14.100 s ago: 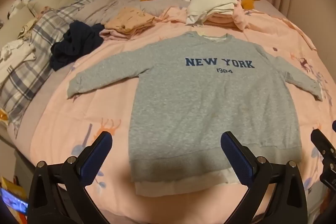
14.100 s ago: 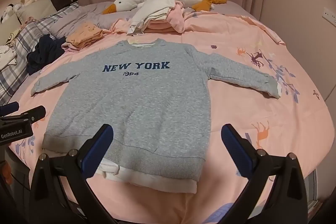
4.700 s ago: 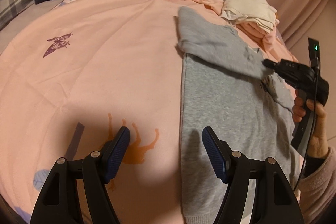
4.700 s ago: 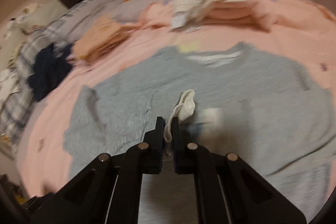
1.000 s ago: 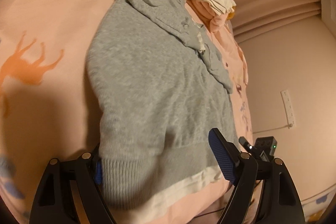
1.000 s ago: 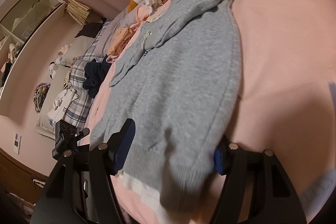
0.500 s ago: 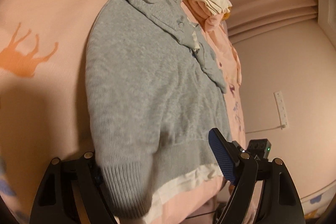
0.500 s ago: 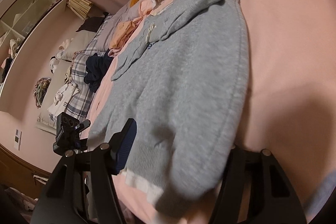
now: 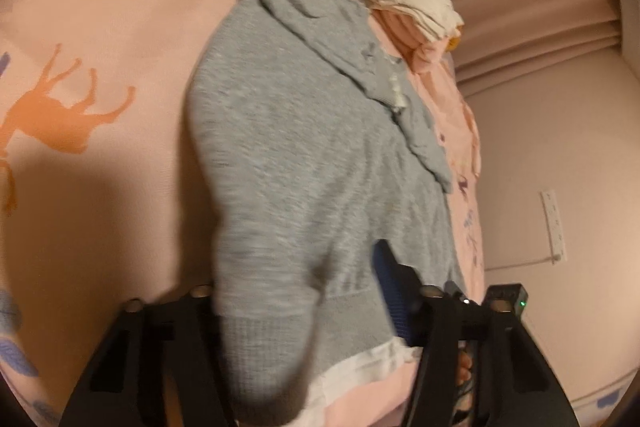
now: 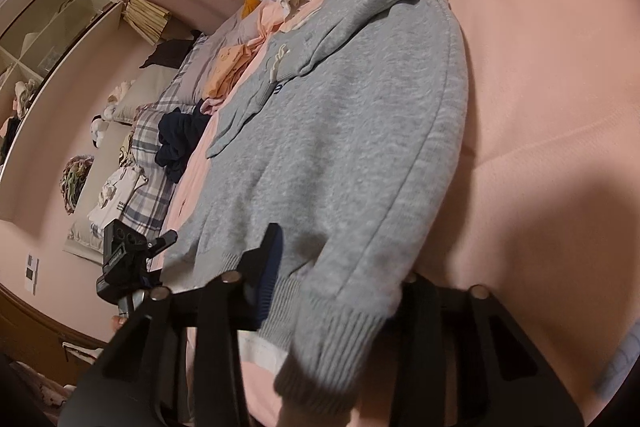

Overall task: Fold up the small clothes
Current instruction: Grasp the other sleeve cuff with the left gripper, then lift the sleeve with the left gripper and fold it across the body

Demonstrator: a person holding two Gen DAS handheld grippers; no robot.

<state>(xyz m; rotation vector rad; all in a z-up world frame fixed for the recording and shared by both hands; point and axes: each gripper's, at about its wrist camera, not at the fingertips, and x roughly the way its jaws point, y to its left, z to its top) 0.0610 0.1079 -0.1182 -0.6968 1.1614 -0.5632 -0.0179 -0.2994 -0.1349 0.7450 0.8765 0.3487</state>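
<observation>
Left tool (image 9: 298, 291): half-closed around hem corner of grey knit sweatshirt (image 9: 304, 147), lower centre of frame; grip unconfirmed. Right tool (image 10: 340, 275): same at opposite corner. Sweatshirt lies on pink printed bedspread (image 9: 100, 27), sleeves folded in. Step: hem-to-collar fold. Next: clamp, lift together.

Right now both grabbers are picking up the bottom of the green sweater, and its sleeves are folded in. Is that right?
Almost. The sweater is grey, not green, as the right wrist view shows plainly. The rest holds: the left gripper and the right gripper each have a bottom corner of it, and the sleeves are folded in.
</observation>
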